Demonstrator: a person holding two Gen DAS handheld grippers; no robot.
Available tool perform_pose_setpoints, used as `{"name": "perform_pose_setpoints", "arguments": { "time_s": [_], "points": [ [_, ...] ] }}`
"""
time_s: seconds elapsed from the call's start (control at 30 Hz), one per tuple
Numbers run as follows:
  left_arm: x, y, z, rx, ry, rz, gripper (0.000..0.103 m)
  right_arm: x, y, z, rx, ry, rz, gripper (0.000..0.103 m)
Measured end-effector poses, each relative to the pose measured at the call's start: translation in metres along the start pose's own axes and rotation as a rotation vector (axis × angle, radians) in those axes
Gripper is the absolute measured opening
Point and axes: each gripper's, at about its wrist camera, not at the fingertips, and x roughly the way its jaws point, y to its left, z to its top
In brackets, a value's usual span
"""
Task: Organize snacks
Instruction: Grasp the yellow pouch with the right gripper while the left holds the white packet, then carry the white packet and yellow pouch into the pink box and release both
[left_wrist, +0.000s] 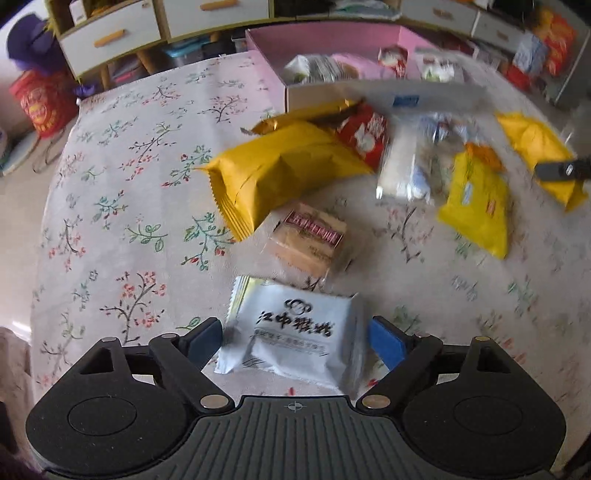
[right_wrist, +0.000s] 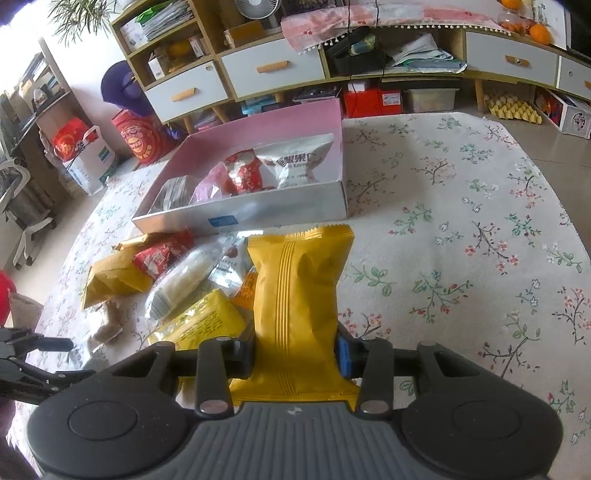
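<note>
Floral cloth (right_wrist: 461, 229) covers the whole work surface. Pink box (right_wrist: 236, 216) sits open at its far side, white front wall toward the pile; inside lie a white pack (right_wrist: 299, 162), a red pack (right_wrist: 245, 173), a pink one and a grey one. Loose snack pile (left_wrist: 369, 158) lies just in front of the box: yellow, red and clear packs, some overlapping. Right gripper (right_wrist: 295, 354) pinches a yellow pack (right_wrist: 299, 295) across its lower part, jaws narrow, pads pressing both sides; pack stands upright above the cloth, near the box front. Left gripper (left_wrist: 295, 339) is wide, blue pads flanking a white packet (left_wrist: 291, 336) flat on the cloth; contact unclear. Brown biscuit pack (left_wrist: 310, 236) lies just beyond.
</note>
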Motion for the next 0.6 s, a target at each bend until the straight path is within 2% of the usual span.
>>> {"name": "perform_pose_setpoints", "arguments": {
  "time_s": [0.1, 0.2, 0.27, 0.4, 0.6],
  "points": [
    [0.0, 0.001, -0.001, -0.007, -0.002, -0.008, 0.087, 0.0, 0.003, -0.001, -0.01, 0.008, 0.009, 0.025],
    [-0.003, 0.003, -0.002, -0.018, -0.013, -0.016, 0.079, -0.001, 0.006, -0.001, -0.017, 0.009, 0.016, 0.025],
    [-0.005, 0.004, -0.002, -0.026, -0.027, -0.016, 0.068, -0.002, 0.007, -0.001, -0.018, 0.009, 0.017, 0.025],
    [-0.006, 0.005, -0.001, -0.049, -0.034, -0.021, 0.065, -0.002, 0.006, -0.001, -0.013, 0.007, 0.019, 0.025],
    [-0.018, 0.0, 0.0, -0.05, -0.055, -0.08, 0.065, -0.006, 0.004, 0.003, 0.001, -0.006, 0.024, 0.025]
  ]
}}
